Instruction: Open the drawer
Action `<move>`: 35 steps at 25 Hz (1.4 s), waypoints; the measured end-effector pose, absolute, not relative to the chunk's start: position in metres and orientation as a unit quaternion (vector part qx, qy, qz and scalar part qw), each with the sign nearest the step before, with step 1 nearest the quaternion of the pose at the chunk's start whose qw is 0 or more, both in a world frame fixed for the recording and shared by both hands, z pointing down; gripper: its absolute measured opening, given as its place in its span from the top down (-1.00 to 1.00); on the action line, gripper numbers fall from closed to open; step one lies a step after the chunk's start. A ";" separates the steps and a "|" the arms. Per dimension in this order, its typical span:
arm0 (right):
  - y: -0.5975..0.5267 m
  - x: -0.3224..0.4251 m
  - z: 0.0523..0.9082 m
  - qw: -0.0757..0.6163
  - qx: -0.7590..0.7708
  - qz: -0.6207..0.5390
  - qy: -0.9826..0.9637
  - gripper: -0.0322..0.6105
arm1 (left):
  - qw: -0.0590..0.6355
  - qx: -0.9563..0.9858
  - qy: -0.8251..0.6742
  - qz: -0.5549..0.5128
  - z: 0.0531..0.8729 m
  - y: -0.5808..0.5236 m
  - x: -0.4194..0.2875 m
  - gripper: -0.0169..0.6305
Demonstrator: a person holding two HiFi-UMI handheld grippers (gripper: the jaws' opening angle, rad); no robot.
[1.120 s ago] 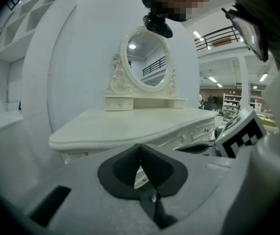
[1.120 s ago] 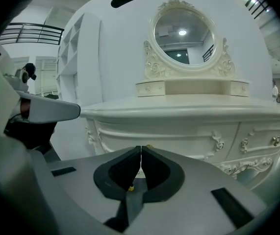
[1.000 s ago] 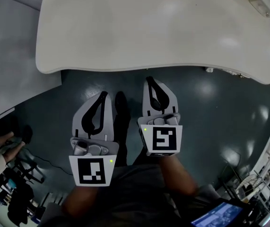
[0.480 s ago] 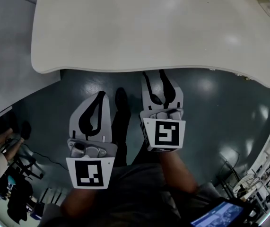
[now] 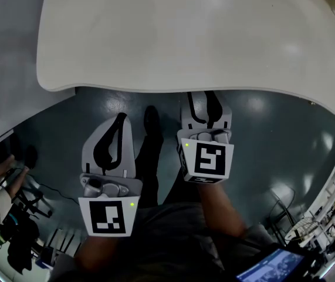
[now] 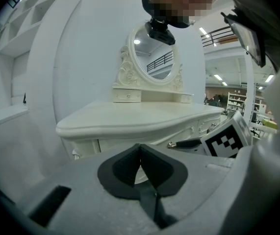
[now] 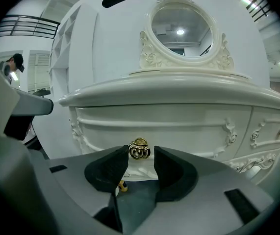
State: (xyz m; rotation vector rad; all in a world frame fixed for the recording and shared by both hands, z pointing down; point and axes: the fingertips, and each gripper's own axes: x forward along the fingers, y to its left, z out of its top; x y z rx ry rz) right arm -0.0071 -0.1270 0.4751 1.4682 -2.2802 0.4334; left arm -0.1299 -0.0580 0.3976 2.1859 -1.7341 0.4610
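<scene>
The right claw has just opened; its jaws stand apart either side of the gold knob on the drawer. From above, the counter hides the drawer and the jaw tips. The left claw is closed, holding nothing.

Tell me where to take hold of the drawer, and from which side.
Grip the gold knob on the drawer front, coming straight in from the front under the tabletop overhang: it is the only part that stands proud of that carved front. The right gripper's jaws have just been opening and flank the knob, not yet pressing it.
</scene>
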 end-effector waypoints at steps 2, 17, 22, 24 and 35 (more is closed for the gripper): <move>-0.129 -0.010 0.476 0.193 0.528 0.158 -0.811 0.40 | 0.156 0.763 -0.606 0.162 0.398 -0.058 -0.133 0.90; -0.128 -0.005 0.485 0.200 0.534 0.158 -0.806 0.44 | 0.159 0.760 -0.610 0.160 0.402 -0.053 -0.145 0.90; -0.120 -0.007 0.483 0.197 0.535 0.160 -0.805 0.44 | 0.156 0.761 -0.610 0.155 0.399 -0.052 -0.148 0.90; -0.114 -0.010 0.481 0.192 0.536 0.160 -0.806 0.44 | 0.155 0.763 -0.609 0.152 0.397 -0.050 -0.148 0.90; -0.095 -0.002 0.486 0.203 0.533 0.165 -0.804 0.44 | 0.151 0.777 -0.596 0.136 0.393 -0.047 -0.140 0.90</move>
